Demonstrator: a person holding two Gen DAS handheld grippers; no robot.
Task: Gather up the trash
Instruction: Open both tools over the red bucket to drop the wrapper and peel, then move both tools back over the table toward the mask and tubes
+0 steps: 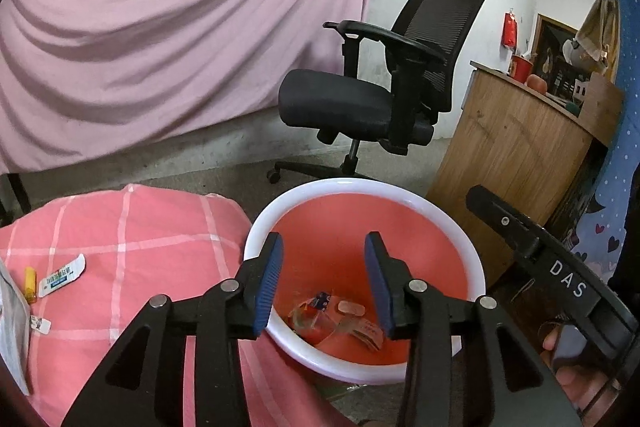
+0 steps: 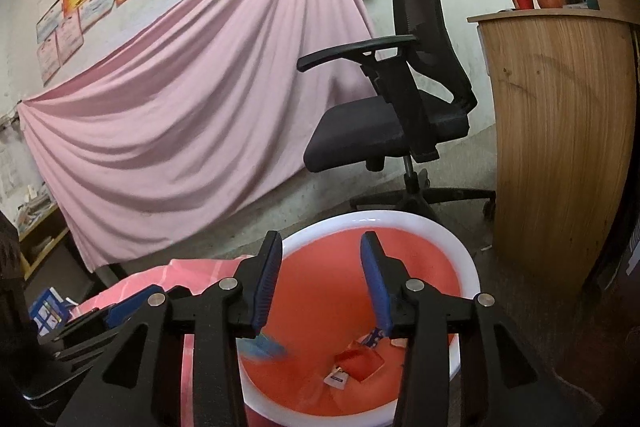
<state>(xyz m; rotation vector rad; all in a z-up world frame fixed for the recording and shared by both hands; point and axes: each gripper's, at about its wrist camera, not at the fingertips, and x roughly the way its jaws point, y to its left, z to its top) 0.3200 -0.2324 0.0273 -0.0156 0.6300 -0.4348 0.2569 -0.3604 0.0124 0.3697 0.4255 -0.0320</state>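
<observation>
A red bin with a white rim stands on the floor beside a pink checked bed cover. Several wrappers lie at its bottom. My left gripper is open and empty over the bin. My right gripper is open above the same bin; a blurred blue wrapper is in the air just below its left finger, with other trash on the bin floor. On the cover lie a white-green wrapper, a yellow lighter and a small white wrapper.
A black office chair stands behind the bin. A wooden cabinet is at the right, close to the bin. A pink sheet hangs over furniture at the back. The right gripper's body shows in the left wrist view.
</observation>
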